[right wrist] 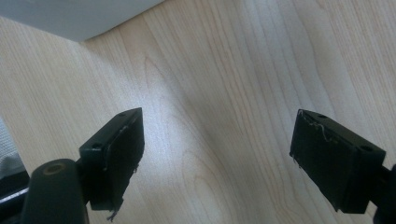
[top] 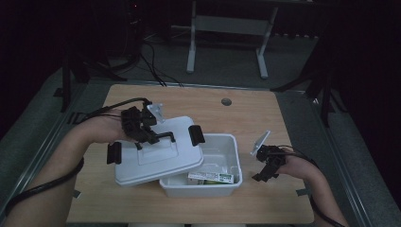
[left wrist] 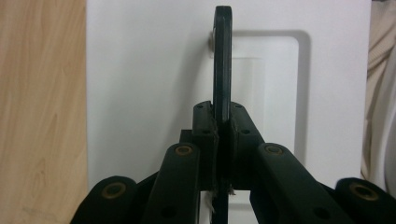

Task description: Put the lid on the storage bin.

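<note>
The left gripper [top: 142, 132] pinches the white rectangular plastic lid's black handle [left wrist: 222, 60], the lid [top: 158, 158] tilted over the white plastic box's rim [top: 235, 156]; the right gripper [top: 265, 172], jaws spread, hovers over bare wooden table [top: 279, 203].

white lid [top: 161, 153], black handle [left wrist: 222, 60], wood-grain table [right wrist: 224, 93]

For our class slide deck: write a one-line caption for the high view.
Left gripper lifts the white lid by its black handle over the open box; right gripper waits open.

dim lab/studio; wooden table [top: 246, 113]; metal stands [top: 227, 28]; floor cables [top: 153, 66]
</note>
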